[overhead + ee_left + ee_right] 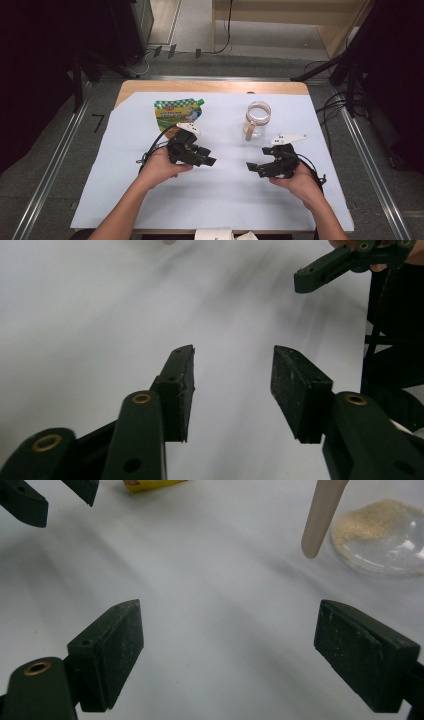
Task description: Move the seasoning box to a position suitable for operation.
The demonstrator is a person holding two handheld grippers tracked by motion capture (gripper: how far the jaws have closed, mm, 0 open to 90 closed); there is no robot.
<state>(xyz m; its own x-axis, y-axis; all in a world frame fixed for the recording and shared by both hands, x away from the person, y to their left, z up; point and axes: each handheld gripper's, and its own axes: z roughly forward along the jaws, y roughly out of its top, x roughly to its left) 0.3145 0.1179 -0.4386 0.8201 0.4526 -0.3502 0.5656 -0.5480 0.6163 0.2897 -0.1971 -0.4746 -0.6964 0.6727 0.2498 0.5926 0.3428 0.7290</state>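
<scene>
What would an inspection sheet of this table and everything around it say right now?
Surface: white sheet over a wooden table.
Job's things: green spouted pouch lying flat; clear jar upright, pale granules at its bottom, a beige handle on its side.
Clutter: white object at the near edge.
Grippers: left tongs open, empty; right tongs open, empty, both above the sheet.
Cables: one trails from each gripper; more on the floor.
Surroundings: dark stands, wooden furniture behind.
</scene>
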